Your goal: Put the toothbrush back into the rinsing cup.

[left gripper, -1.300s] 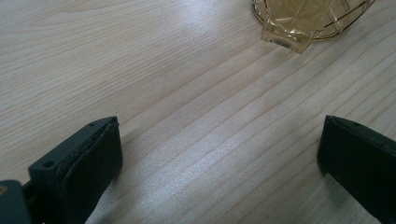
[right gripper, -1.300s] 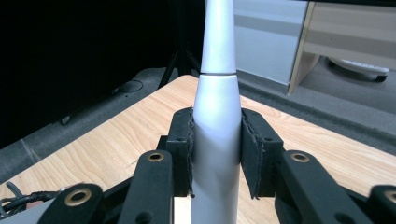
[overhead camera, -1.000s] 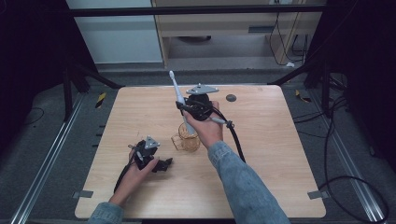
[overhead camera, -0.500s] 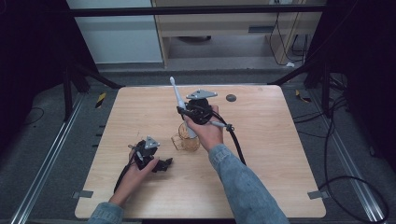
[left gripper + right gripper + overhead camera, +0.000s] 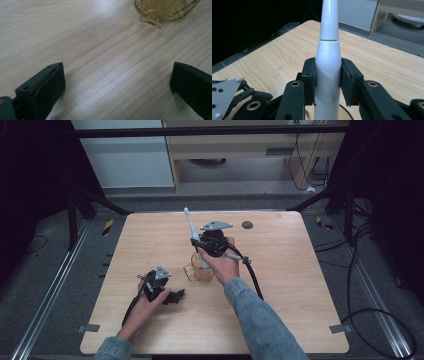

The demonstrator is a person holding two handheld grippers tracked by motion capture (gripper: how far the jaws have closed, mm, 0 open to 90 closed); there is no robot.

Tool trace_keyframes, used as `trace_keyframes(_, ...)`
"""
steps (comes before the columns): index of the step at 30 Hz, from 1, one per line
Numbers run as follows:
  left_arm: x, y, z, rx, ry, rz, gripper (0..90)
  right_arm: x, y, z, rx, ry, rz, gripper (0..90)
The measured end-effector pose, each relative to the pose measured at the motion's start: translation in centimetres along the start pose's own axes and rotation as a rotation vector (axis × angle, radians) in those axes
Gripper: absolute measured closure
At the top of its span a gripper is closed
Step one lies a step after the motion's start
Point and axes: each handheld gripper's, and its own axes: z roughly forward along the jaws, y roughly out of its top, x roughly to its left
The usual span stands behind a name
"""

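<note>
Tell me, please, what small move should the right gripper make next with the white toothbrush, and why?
Probably lower it straight down a little. The right gripper is shut on the white electric toothbrush, whose lower end sits at the mouth of the amber cup, so it seems not yet seated. The left gripper rests open on the table, apart from the cup, so go gently.

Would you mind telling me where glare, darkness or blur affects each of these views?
High view: table evenly lit, surroundings dark. Left gripper view: pale sheen across the wood, yellow cup slightly soft. Right gripper view: bright highlight down the white electric toothbrush, left background black.
</note>
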Motion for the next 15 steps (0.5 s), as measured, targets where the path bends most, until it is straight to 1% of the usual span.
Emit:
trace_keyframes(7, 0.00, 0.00, 0.00, 0.000, 0.000, 0.000, 0.0, 0.23, -0.28, 0.27, 0.009, 0.004, -0.010, 66.9)
trace_keyframes(11, 0.00, 0.00, 0.00, 0.000, 0.000, 0.000, 0.0, 0.30, -0.63, 0.29, 0.020, 0.006, -0.002, 66.9)
trace_keyframes(15, 0.00, 0.00, 0.00, 0.000, 0.000, 0.000, 0.0, 0.08, -1.03, 0.22, 0.019, 0.001, -0.002, 66.9)
